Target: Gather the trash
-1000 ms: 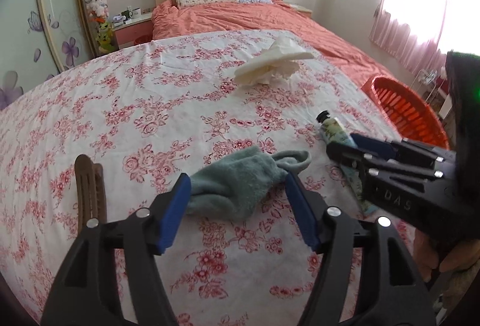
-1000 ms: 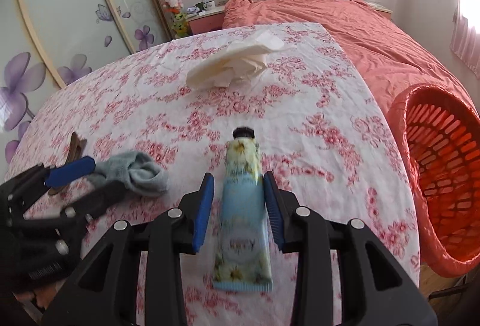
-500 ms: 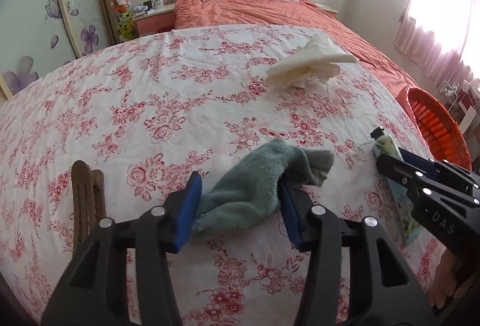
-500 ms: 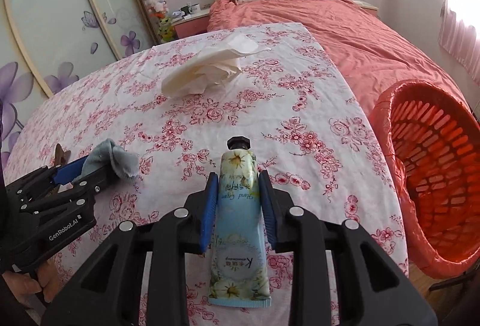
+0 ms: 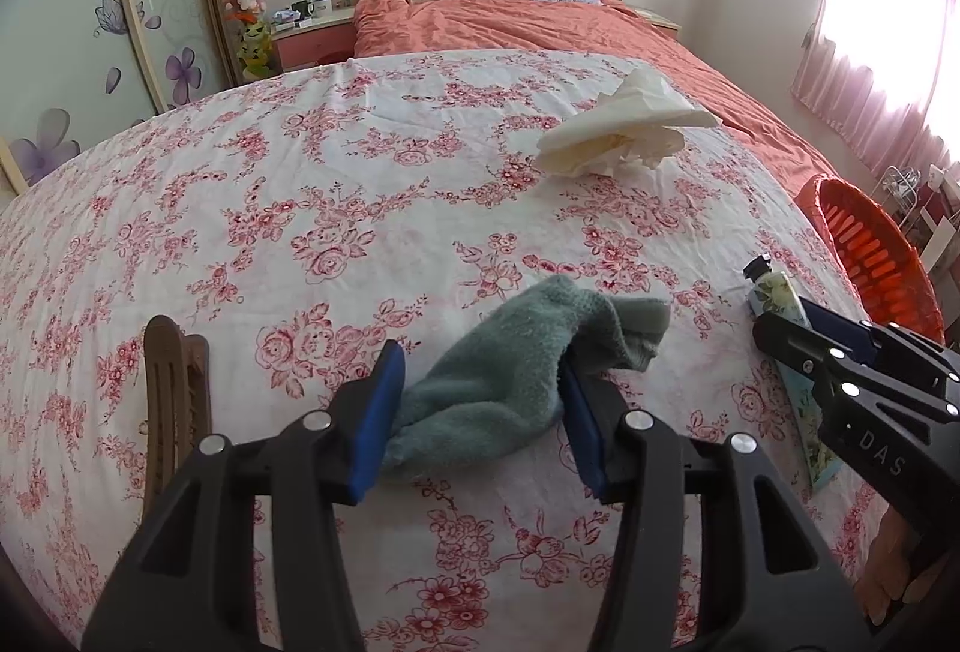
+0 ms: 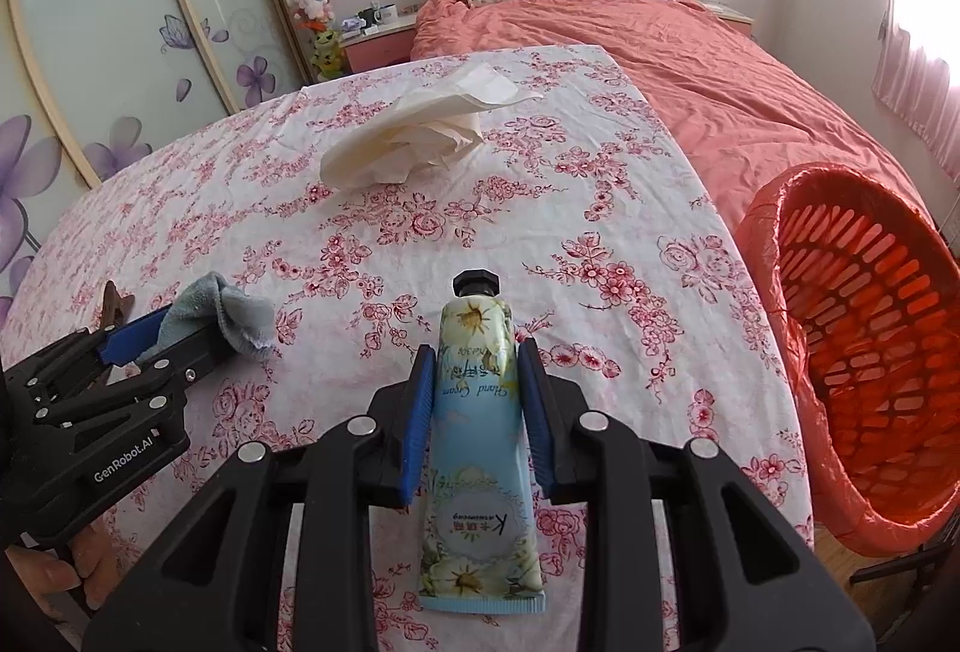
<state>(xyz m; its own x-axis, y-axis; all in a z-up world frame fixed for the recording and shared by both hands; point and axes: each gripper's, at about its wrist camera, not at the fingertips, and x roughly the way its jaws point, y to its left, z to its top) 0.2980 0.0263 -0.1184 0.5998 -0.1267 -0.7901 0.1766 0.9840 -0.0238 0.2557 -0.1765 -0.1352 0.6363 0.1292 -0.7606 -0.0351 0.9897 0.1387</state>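
My left gripper point(image 5: 477, 406) is shut on a grey-green sock point(image 5: 528, 358) and holds it just above the flowered bedsheet; it also shows in the right wrist view point(image 6: 174, 337). My right gripper point(image 6: 477, 400) is shut on a pale blue hand cream tube point(image 6: 477, 448) with a black cap, lifted off the sheet; the tube also shows in the left wrist view point(image 5: 777, 295). A crumpled white tissue point(image 5: 618, 136) lies further up the bed point(image 6: 414, 136). An orange-red basket point(image 6: 870, 352) stands beside the bed on the right.
A brown hair clip point(image 5: 174, 400) lies on the sheet left of the sock. Pink duvet point(image 6: 660, 52) and pillows lie at the bed's head. A nightstand and wardrobe doors stand at the left. The bed's right edge drops toward the basket point(image 5: 870, 256).
Both grippers closed on their items and lifted them. The left went from open around the sock to shut on it. The right holds the tube higher, and the view has drawn back.
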